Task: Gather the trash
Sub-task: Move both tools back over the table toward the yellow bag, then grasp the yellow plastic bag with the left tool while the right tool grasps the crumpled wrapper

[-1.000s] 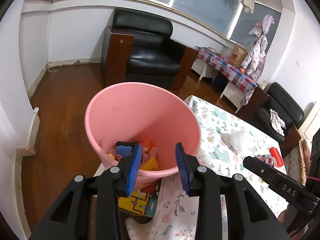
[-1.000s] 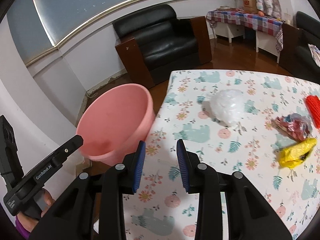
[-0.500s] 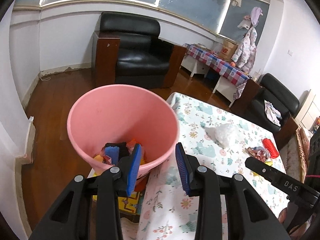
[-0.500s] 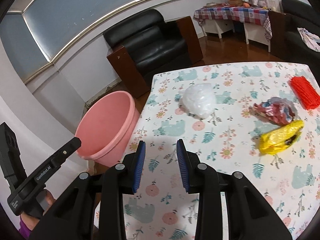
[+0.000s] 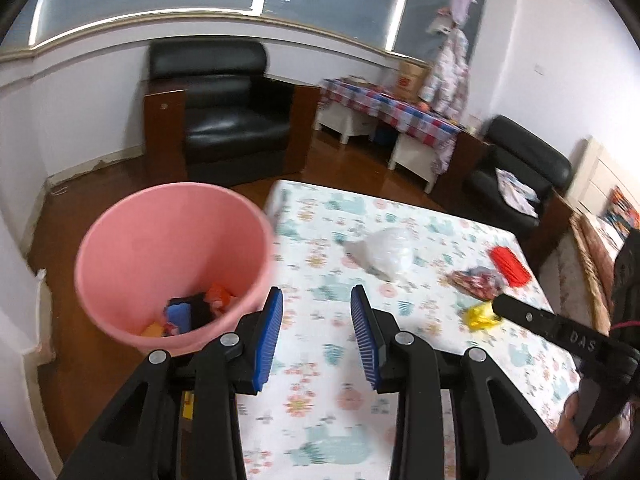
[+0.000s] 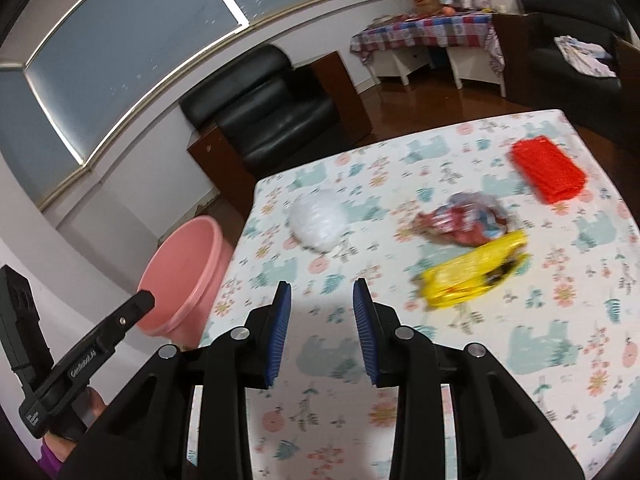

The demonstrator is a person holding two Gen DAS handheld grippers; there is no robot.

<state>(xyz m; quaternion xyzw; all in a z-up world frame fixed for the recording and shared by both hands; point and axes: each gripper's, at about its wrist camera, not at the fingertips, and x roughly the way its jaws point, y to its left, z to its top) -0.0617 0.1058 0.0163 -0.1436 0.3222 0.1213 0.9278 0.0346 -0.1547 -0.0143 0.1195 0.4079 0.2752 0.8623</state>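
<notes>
Both views have swung from the pink bin (image 5: 172,264) toward the table (image 6: 520,352), where the released, empty right gripper (image 6: 322,332) has the yellow wrapper (image 6: 472,276) just upper right, lying slantwise, farther from the empty left gripper (image 5: 316,340).

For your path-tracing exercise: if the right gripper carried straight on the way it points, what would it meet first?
Probably the bare floral tablecloth just ahead of the right gripper, whose jaws are open and empty. The clear plastic bag lies farther along; depth is uncertain.
</notes>
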